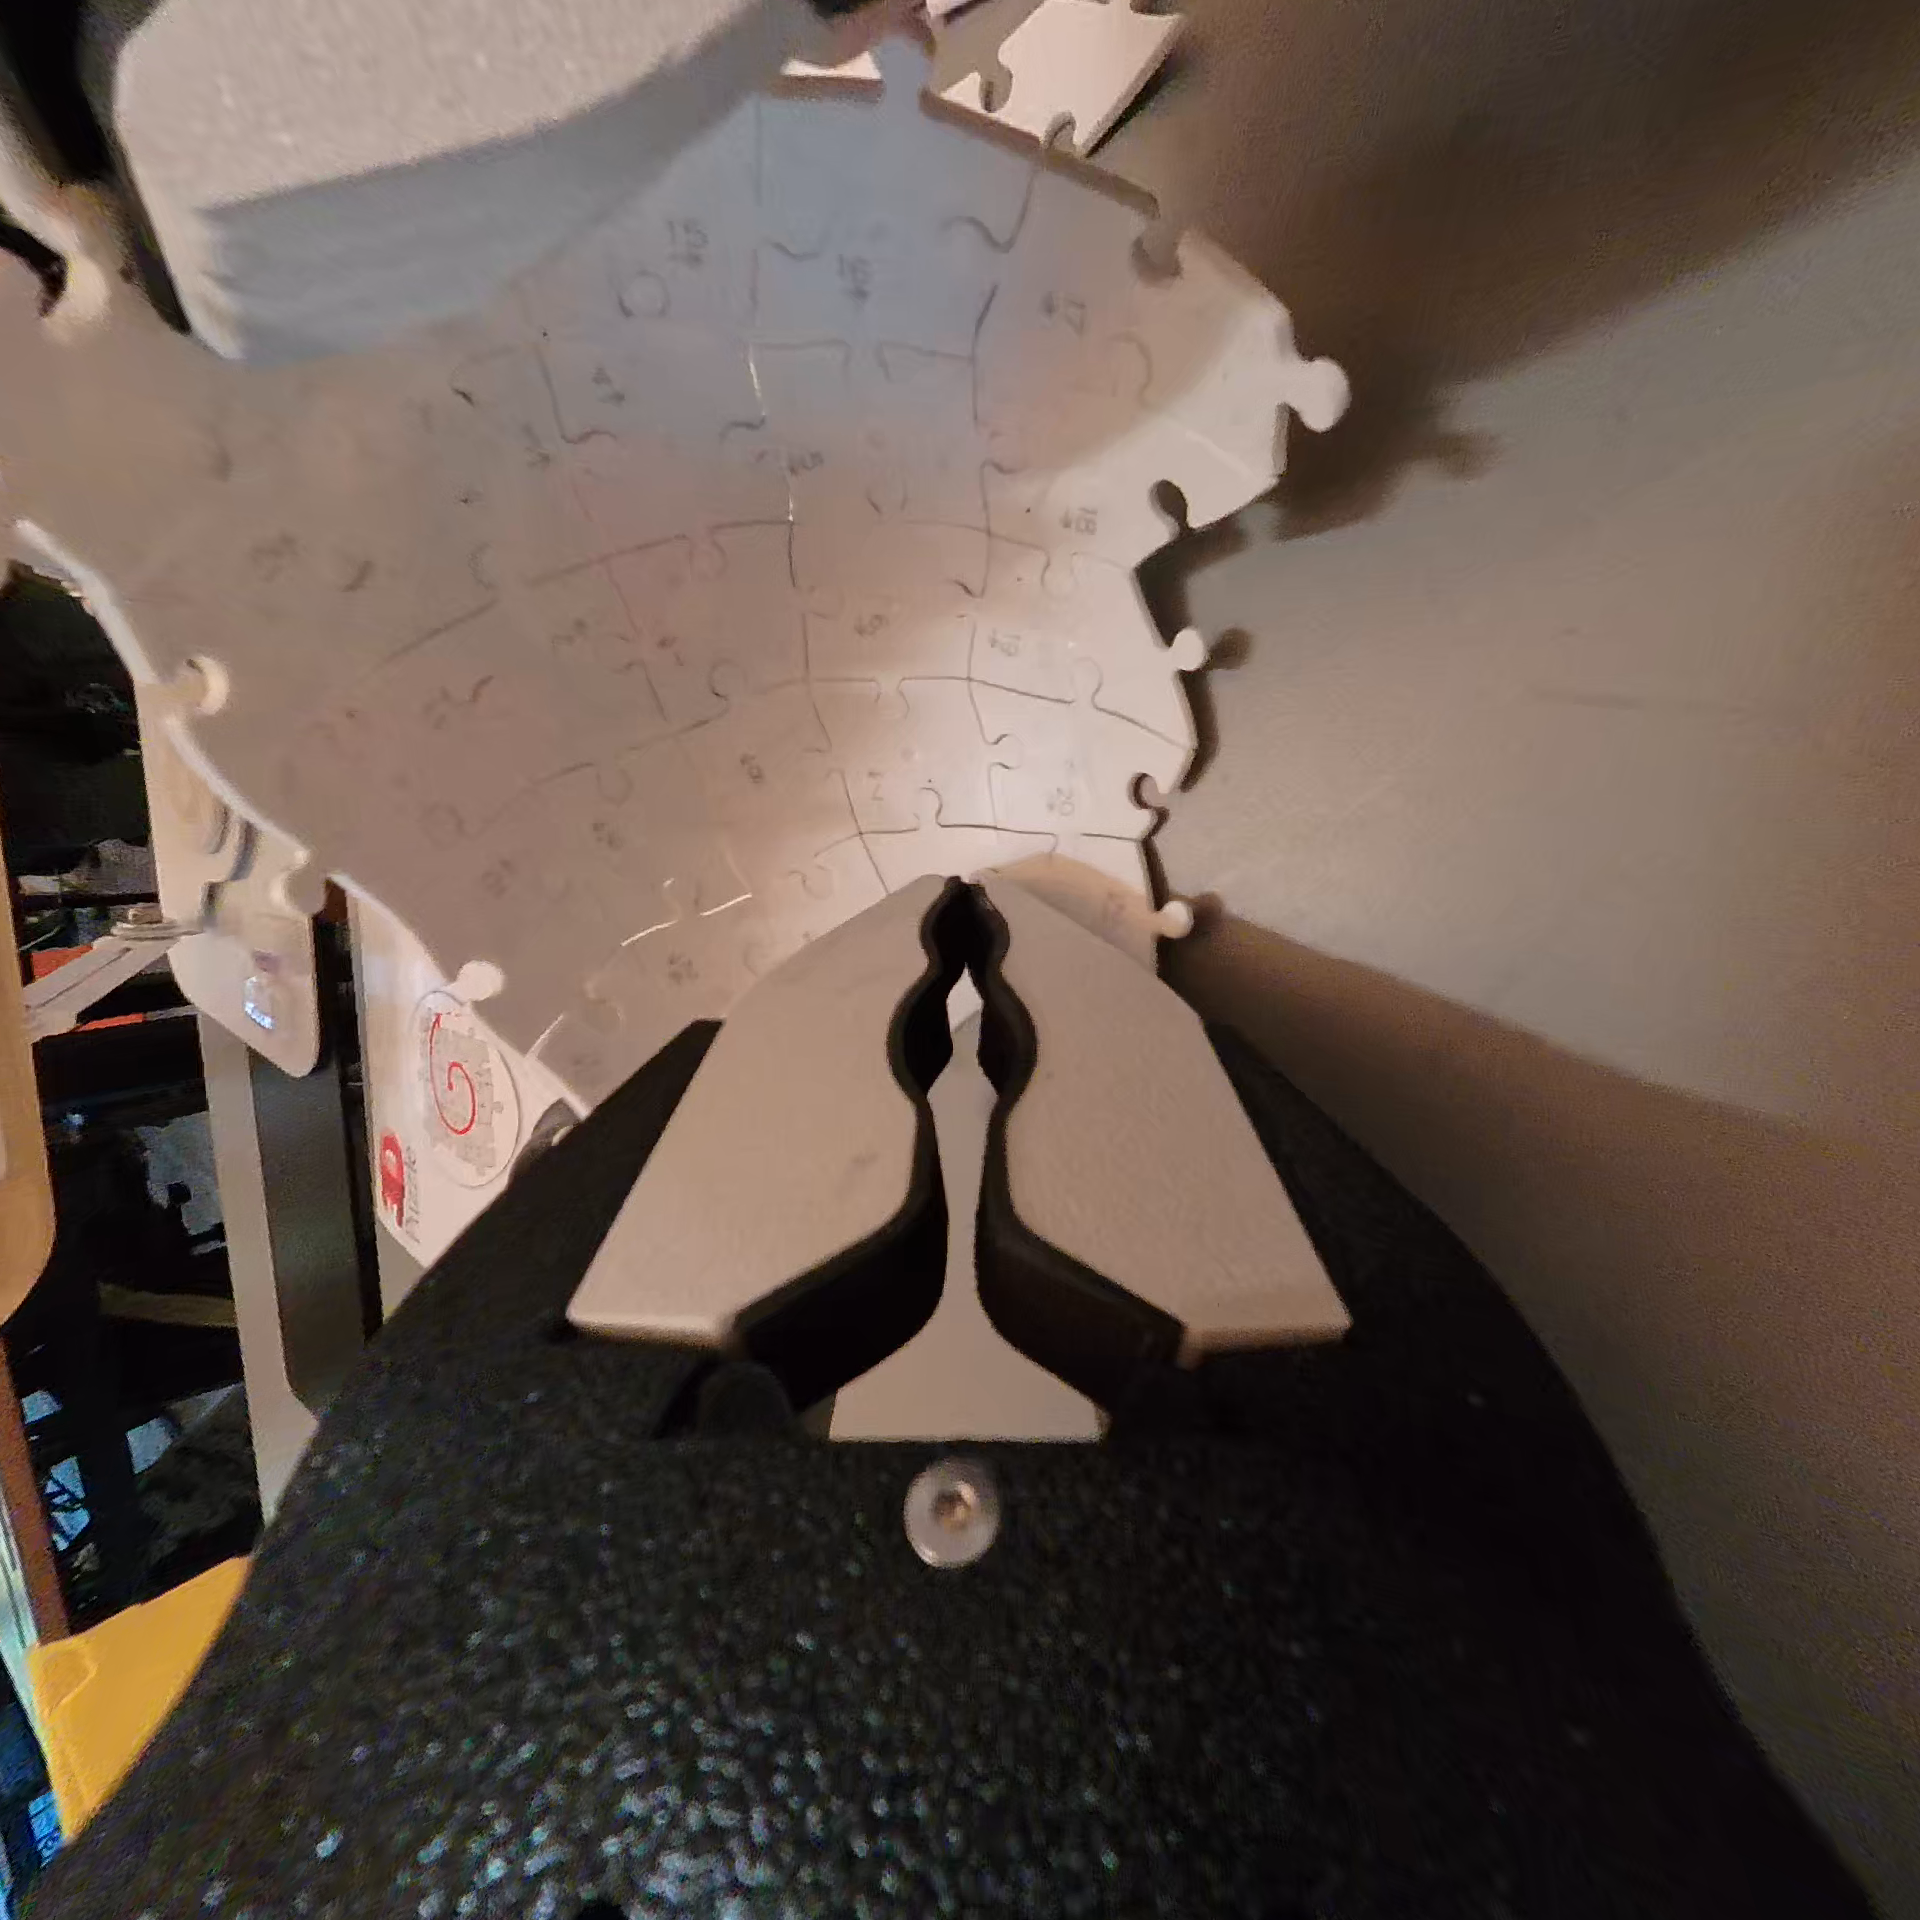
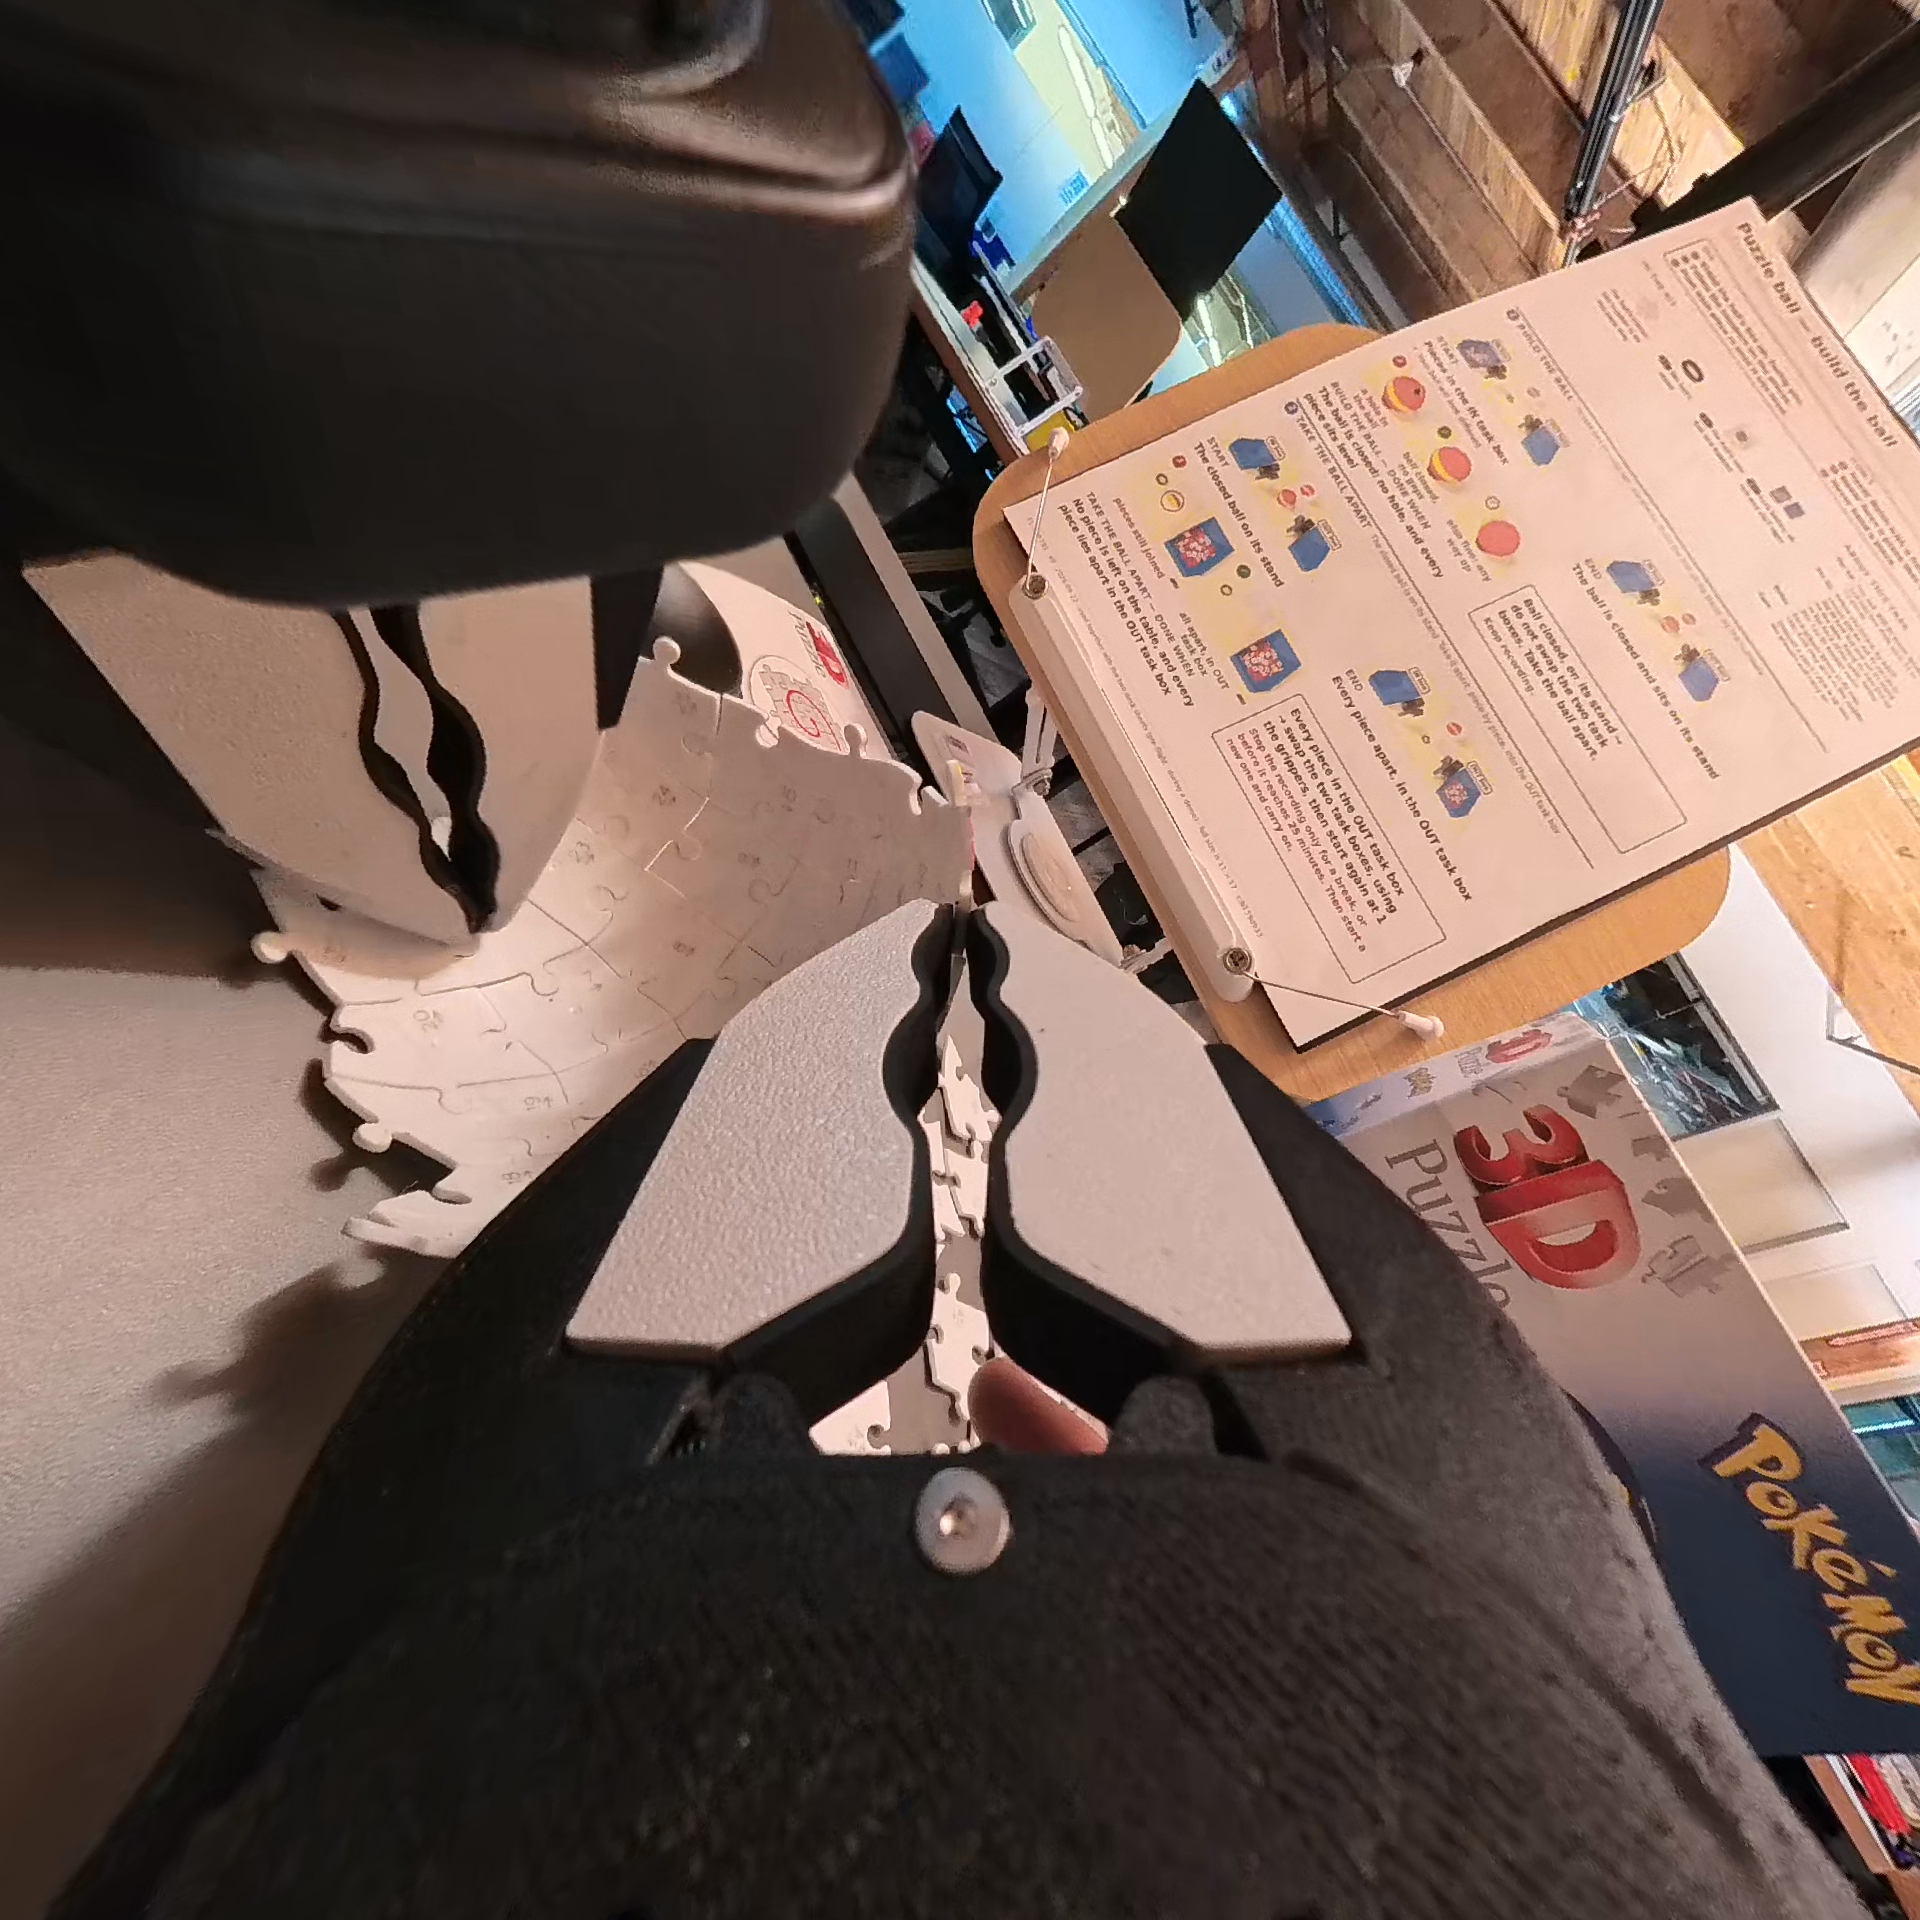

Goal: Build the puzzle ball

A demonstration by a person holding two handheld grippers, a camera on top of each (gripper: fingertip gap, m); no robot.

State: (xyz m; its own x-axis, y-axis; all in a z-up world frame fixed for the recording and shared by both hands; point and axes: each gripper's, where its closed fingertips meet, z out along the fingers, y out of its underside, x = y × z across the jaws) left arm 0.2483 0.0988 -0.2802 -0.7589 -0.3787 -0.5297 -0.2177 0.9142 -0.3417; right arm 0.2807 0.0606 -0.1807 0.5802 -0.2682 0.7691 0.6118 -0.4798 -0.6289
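The half-built puzzle ball (image 1: 790, 582), a curved white shell of joined pieces with its inner side showing, stands on the grey desk (image 2: 125, 1195). The left gripper (image 1: 966, 894) has its fingers (image 1: 831, 1122) pressed together on the shell's lower rim, pinching it at the tips. The right gripper (image 2: 961, 920) has its fingers (image 2: 779, 1143) nearly shut on the shell's opposite edge, which runs down the narrow gap between them. A printed instruction sheet (image 2: 1455, 582) on a wooden board and the puzzle box (image 2: 1662, 1351) lie beside it.

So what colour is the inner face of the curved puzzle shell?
Plain white with faint grey markings, clearest in the left wrist view: puzzle shell.
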